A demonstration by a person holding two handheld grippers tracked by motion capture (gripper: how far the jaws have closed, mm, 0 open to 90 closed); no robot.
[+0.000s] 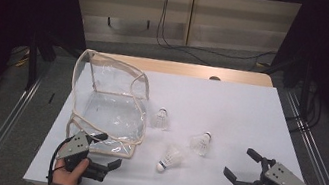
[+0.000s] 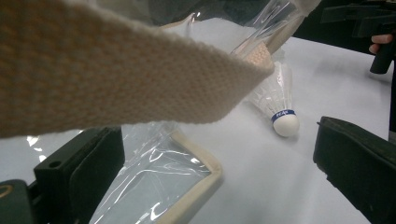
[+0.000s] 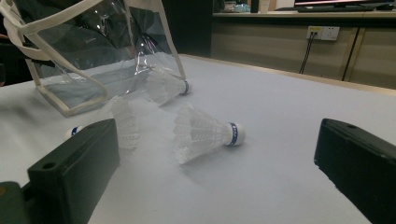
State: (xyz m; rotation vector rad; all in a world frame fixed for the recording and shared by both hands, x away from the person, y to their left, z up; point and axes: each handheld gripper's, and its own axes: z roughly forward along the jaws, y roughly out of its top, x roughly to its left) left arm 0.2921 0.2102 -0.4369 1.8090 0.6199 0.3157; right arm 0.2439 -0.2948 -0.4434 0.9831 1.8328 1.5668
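My left gripper (image 1: pixel 103 152) sits low beside the clear bag (image 1: pixel 109 103), fingers released. My right gripper (image 1: pixel 242 165) rests level on the tabletop (image 1: pixel 231 104), fingers spread empty toward the shuttlecocks (image 1: pixel 200 142).

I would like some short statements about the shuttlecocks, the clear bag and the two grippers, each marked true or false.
1. Three shuttlecocks lie on the table. True.
2. All shuttlecocks are inside the clear bag. False: they lie outside, to its right in the high view.
3. The right gripper is open and holds nothing. True.
4. The left gripper is shut on a shuttlecock. False: it is open, by the bag's near edge.
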